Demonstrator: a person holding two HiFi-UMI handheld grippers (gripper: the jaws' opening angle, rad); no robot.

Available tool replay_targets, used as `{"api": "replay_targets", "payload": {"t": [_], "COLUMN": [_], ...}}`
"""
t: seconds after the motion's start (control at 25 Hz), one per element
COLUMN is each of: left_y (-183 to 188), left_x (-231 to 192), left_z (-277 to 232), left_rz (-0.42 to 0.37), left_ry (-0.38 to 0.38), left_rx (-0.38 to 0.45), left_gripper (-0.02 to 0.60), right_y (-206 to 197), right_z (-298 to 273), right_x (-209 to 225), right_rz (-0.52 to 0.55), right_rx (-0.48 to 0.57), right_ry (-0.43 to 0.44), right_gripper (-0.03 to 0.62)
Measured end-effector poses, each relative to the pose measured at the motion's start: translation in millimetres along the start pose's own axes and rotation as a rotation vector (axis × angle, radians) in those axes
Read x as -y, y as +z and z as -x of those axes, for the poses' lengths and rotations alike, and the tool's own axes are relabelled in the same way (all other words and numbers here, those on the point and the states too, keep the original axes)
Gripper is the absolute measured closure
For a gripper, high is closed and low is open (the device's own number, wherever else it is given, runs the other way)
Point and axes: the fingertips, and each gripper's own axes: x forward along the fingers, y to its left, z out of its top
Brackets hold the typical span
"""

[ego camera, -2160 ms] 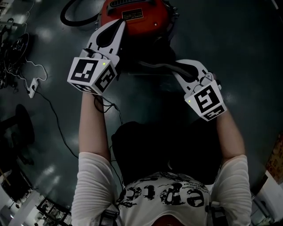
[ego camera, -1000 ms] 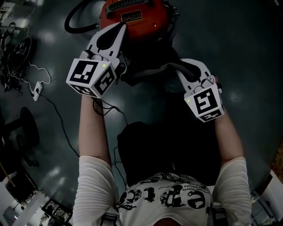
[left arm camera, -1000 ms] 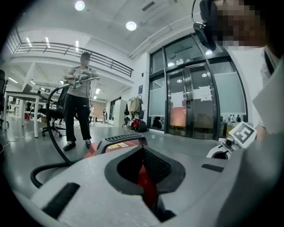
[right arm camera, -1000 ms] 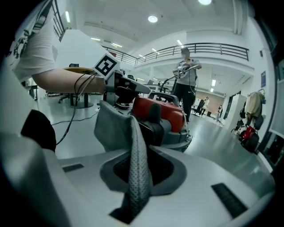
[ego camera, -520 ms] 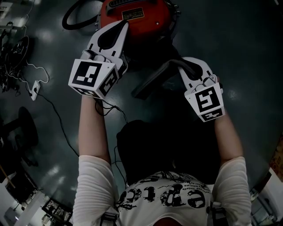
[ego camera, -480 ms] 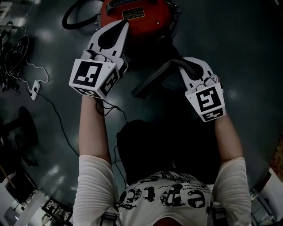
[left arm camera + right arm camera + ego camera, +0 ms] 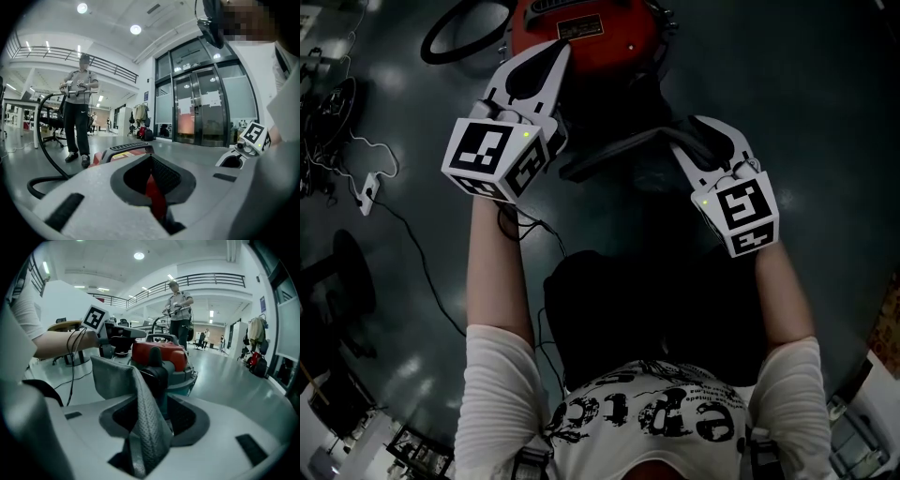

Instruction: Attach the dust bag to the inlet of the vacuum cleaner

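Note:
The red vacuum cleaner (image 7: 581,23) stands on the dark floor at the top of the head view. My left gripper (image 7: 551,58) reaches to its near edge, and its jaws look shut on a red part (image 7: 154,197) of the vacuum cleaner. The grey cloth dust bag (image 7: 614,150) stretches from the vacuum cleaner's front to my right gripper (image 7: 686,139). In the right gripper view the dust bag (image 7: 140,413) lies draped between the right gripper's jaws, which are opening and stand wide around the cloth. The vacuum cleaner (image 7: 159,355) sits just beyond it.
A black hose (image 7: 455,33) loops on the floor left of the vacuum cleaner. Cables and a white power strip (image 7: 366,190) lie at the far left. A person (image 7: 78,108) stands with grippers behind the vacuum cleaner. Glass doors (image 7: 201,108) close the hall.
The dust bag's free end dropped towards the floor half a second ago and is now level again near the vacuum cleaner. My right gripper rolled a little. The left gripper stayed put.

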Motion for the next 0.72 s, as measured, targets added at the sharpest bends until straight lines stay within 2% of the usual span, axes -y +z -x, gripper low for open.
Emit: {"api": "replay_targets", "payload": {"t": [0.12,0.24,0.4,0.56,0.6,0.72], "left_y": [4.6,23.9,56.8,97.6,110.5,159.5], "left_x": [0.5,-5.0,-0.1,16.2,21.5,40.0], "left_z": [4.3,21.7,44.8,71.7,78.9,102.0], "left_rz": [0.022,0.035,0.039,0.097,0.110,0.144], "left_ry": [-0.002,0.056,0.101,0.157,0.169,0.198], "left_rx": [0.001,0.056,0.091,0.093,0.088,0.073], "left_gripper": [0.578,0.578,0.578,0.578,0.578,0.578], "right_y": [4.1,17.7,52.6,96.2,109.4,157.1], "right_z": [8.5,23.3,55.1,90.4,102.2,148.5], "right_x": [-9.7,-15.1,-4.4,11.7,14.8,25.9], "right_rz": [0.051,0.073,0.013,-0.105,-0.133,-0.156], "right_rx": [-0.029,-0.013,0.071,0.131,0.142,0.189], "right_ry": [0.039,0.051,0.014,-0.022,-0.032,-0.098], "right_gripper": [0.422,0.414,0.416,0.418,0.429,0.555]}}
